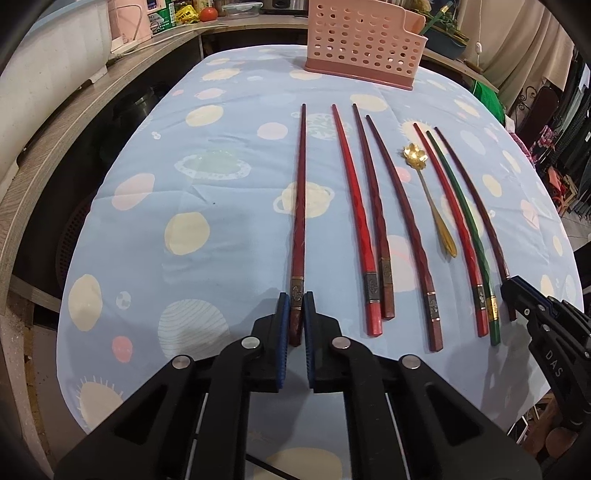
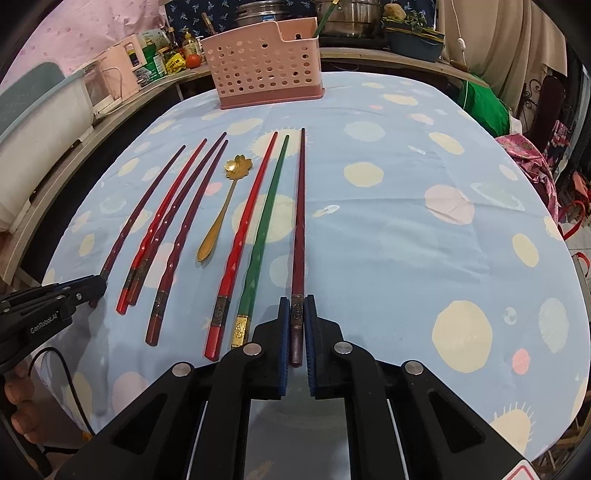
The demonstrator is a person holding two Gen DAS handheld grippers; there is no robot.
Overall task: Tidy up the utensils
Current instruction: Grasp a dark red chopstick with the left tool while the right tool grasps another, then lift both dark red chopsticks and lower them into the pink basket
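Several chopsticks lie side by side on a blue patterned tablecloth point(image 1: 207, 177). My left gripper point(image 1: 296, 295) is shut on the thick end of the leftmost dark red chopstick point(image 1: 300, 206), pads pressed against its sides. In the right wrist view my right gripper point(image 2: 296, 298) is shut on the thick end of the rightmost dark red chopstick point(image 2: 300, 221). Both chopsticks still rest on the cloth. Red, maroon and green chopsticks point(image 2: 267, 218) and a gold flower spoon point(image 2: 238, 165) lie between them. A pink perforated caddy point(image 1: 362, 44) stands at the table's far edge.
A wooden counter point(image 1: 48, 147) curves around the table's left side, holding a pink kettle point(image 2: 122, 62), bottles and a tomato. Steel pots point(image 2: 347, 14) stand behind the caddy. Green and pink fabric point(image 2: 484, 107) lies off the table's right edge. A hand point(image 2: 18, 398) holds the left gripper.
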